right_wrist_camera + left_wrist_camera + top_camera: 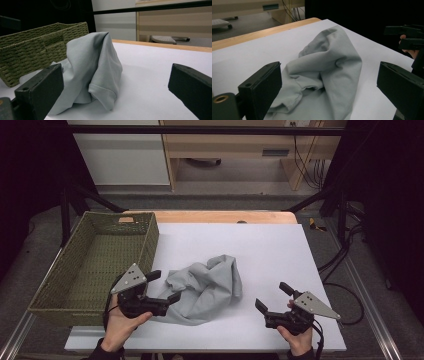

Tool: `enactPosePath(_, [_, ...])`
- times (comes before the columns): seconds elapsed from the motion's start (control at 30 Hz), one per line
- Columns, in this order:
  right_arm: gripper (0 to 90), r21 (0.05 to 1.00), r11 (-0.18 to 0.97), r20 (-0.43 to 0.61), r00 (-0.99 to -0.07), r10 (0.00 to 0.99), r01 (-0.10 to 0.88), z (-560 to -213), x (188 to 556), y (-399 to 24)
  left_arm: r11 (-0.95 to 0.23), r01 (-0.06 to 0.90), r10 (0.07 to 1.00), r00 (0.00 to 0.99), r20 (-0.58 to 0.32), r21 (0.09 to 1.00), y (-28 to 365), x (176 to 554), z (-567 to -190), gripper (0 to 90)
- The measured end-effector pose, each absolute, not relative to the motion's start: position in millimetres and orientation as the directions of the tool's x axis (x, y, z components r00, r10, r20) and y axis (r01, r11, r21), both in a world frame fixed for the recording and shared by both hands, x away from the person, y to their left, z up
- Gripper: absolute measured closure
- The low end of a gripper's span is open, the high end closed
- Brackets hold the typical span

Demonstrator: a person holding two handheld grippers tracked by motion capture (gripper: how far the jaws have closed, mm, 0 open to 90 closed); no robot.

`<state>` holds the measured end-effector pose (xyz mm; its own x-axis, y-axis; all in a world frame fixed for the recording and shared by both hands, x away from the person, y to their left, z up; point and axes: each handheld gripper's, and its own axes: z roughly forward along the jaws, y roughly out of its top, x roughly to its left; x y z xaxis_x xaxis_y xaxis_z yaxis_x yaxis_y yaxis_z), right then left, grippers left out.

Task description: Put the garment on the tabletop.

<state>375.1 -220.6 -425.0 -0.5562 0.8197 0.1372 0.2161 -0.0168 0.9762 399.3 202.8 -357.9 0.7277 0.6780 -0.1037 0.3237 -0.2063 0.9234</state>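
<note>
A crumpled pale grey garment [207, 287] is seen heaped near the middle of a white-covered table [280, 245], its folds rising to a peak at the far side and spreading flat toward the near edge. An olive-green woven basket [95, 265] is set along the left side of the table, just beside the garment, with a handle slot cut in its far wall. The left tongs [165, 287] are held in the person's left hand [120, 325] at the garment's left edge, with the jaws spread wide apart and nothing clasped between them; in the left gripper view the cloth [324, 75] is framed between the two black jaws, and whether the lower jaw touches the fabric cannot be told. The right tongs [272, 297] are held in the right hand [297, 340] on bare table to the right of the garment, clear of it, their jaws likewise spread apart and unloaded. In the right gripper view the garment [92, 72] is shown standing in a soft hump with a hemmed sleeve or edge folded at its near side, and the basket [32, 52] is seen behind it. A strip of wooden tabletop [220, 216] is exposed beyond the white covering, and light wooden furniture [235, 150] is visible on the floor past the table.
</note>
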Motion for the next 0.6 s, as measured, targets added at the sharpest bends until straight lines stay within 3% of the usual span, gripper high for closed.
enactPosePath(0.6, [0.3, 0.977, -0.016, 0.132, -0.553, 0.823, 0.21, -424.0, 373.0, -221.3, -0.119, 0.342, 0.733, 0.664, -0.15, 0.932, 241.5, 388.2, -379.6, 5.1])
